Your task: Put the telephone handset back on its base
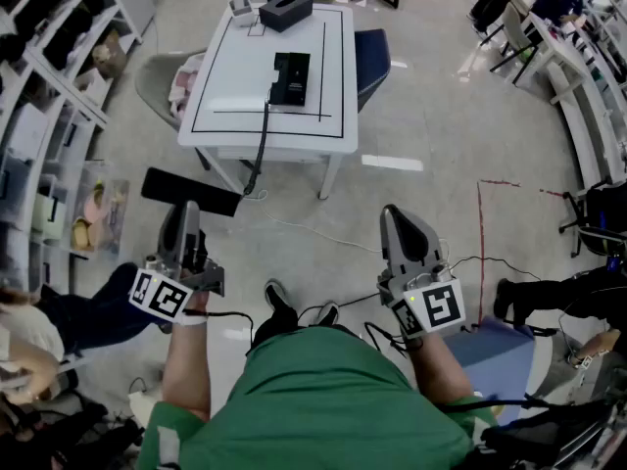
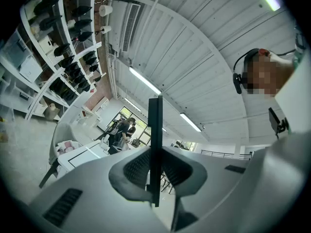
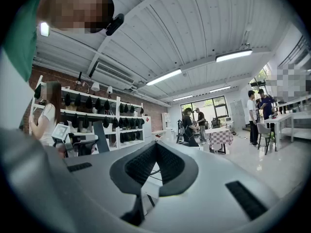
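Observation:
The black telephone base (image 1: pixel 291 76) lies on a white table (image 1: pixel 235 116) some way ahead of me. Its black cord (image 1: pixel 261 145) hangs over the table's front edge. My left gripper (image 1: pixel 182 211) is shut on the black handset (image 1: pixel 189 192), which lies crosswise at its tips, well short of the table. In the left gripper view the handset (image 2: pixel 155 144) shows as a thin upright black bar pinched between the pads. My right gripper (image 1: pixel 396 215) is held level beside it, shut, with nothing between its pads (image 3: pixel 141 164).
A black tissue box (image 1: pixel 286 10) and a small white object (image 1: pixel 242 6) stand at the table's far edge. A grey chair (image 1: pixel 157 84) is left of the table, a blue one (image 1: pixel 372 55) right. Shelves (image 1: pixel 49 116) line the left wall. People sit at both sides near me.

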The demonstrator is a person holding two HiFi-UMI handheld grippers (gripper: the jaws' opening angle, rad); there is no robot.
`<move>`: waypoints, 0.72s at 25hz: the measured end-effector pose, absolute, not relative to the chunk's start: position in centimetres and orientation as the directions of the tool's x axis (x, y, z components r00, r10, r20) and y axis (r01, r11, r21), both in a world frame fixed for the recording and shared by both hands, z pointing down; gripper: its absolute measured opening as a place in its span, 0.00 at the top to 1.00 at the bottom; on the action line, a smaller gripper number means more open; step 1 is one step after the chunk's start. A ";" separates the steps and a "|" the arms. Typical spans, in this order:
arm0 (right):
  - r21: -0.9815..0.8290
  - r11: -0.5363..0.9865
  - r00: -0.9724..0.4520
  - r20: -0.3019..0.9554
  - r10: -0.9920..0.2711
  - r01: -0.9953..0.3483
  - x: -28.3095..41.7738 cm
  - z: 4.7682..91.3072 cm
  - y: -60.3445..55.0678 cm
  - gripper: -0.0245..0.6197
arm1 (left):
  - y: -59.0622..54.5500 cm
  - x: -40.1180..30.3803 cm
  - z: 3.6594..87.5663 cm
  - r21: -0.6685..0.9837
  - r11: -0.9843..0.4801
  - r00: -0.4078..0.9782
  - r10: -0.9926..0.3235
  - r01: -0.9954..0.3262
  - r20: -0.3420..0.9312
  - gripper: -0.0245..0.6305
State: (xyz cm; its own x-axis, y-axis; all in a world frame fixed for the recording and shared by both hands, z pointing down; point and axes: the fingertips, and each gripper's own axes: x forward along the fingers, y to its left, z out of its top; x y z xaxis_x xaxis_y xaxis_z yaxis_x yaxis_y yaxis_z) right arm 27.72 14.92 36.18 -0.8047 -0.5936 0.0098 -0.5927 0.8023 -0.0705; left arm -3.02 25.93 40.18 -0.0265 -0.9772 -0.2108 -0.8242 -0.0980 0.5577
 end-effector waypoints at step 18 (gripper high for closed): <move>-0.072 0.754 -0.757 0.059 -0.651 -0.653 21.7 35.2 16.1 0.93 | 26.9 -9.7 39.8 0.536 -0.147 0.033 -0.976 -0.831 -0.217 0.84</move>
